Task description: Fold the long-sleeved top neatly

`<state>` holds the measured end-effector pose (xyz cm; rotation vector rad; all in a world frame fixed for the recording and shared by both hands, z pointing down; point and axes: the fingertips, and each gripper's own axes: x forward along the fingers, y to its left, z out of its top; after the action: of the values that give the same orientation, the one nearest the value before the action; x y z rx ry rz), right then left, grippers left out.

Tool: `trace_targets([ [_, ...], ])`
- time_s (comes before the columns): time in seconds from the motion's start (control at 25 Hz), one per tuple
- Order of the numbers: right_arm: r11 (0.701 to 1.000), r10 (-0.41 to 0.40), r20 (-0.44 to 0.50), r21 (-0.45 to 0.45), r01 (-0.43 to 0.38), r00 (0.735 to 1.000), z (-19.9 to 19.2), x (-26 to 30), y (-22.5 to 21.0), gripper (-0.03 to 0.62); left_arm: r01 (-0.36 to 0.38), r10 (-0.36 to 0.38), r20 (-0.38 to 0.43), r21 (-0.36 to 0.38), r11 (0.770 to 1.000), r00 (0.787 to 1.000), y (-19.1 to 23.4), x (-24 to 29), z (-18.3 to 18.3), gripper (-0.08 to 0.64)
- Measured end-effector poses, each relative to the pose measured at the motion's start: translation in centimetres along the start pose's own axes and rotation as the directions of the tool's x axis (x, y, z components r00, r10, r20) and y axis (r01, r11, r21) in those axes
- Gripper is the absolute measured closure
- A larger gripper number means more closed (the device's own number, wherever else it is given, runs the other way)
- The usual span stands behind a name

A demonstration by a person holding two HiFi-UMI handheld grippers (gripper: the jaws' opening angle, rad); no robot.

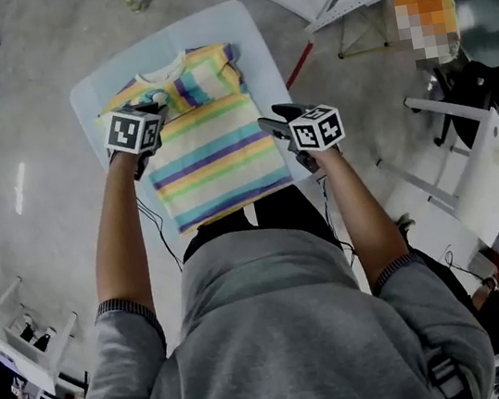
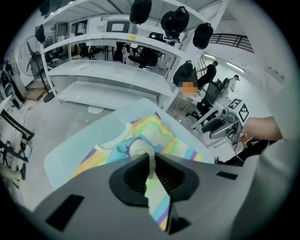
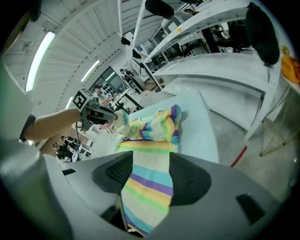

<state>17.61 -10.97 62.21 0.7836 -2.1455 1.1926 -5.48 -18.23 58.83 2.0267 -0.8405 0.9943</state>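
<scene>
At ten o'clock on the top (image 1: 219, 156), your left gripper (image 1: 158, 110) clamps the sleeve (image 2: 156, 190). Your right gripper (image 1: 270, 117) hovers at three o'clock, jaws apart.

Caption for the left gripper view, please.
Left gripper pinches a fold of the striped top above the light-blue table.

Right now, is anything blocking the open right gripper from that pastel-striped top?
Nothing visible. The right gripper hangs open over the right edge of the pastel-striped long-sleeved top. The left gripper, shut on a fold of it, is on the opposite side.
</scene>
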Motion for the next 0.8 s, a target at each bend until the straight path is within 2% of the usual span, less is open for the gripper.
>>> trace_targets([
  [0.2,0.999,-0.007,-0.007,0.032,0.007,1.0,-1.2,-0.7,-2.1,0.336,0.048,-0.046,0.015,-0.128,0.991,0.999,-2.2,5.5,1.8,0.506],
  [0.32,0.999,-0.013,-0.013,0.046,0.014,1.0,-1.6,-0.8,-2.9,0.336,0.043,-0.036,0.037,-0.18,0.983,0.999,-2.8,7.8,3.0,0.498],
  [0.44,0.998,-0.013,-0.02,0.059,0.014,1.0,-2.0,-0.5,-3.1,0.334,0.047,-0.026,0.092,-0.235,0.971,0.995,-2.9,9.2,4.1,0.421],
  [0.52,0.998,-0.013,-0.027,0.059,0.014,1.0,-1.9,-0.4,-3.3,0.334,0.105,-0.067,0.154,-0.257,0.961,0.986,-4.1,9.8,5.5,0.382],
  [0.64,0.999,-0.01,-0.032,0.05,0.012,0.999,-1.5,-0.6,-3.8,0.333,0.179,-0.13,0.218,-0.223,0.958,0.967,-6.9,10.0,7.4,0.359],
  [0.8,1.0,-0.002,-0.033,0.028,0.003,0.999,-0.6,-0.9,-3.9,0.331,0.171,-0.136,0.234,-0.136,0.976,0.963,-9.3,8.9,7.4,0.357],
])
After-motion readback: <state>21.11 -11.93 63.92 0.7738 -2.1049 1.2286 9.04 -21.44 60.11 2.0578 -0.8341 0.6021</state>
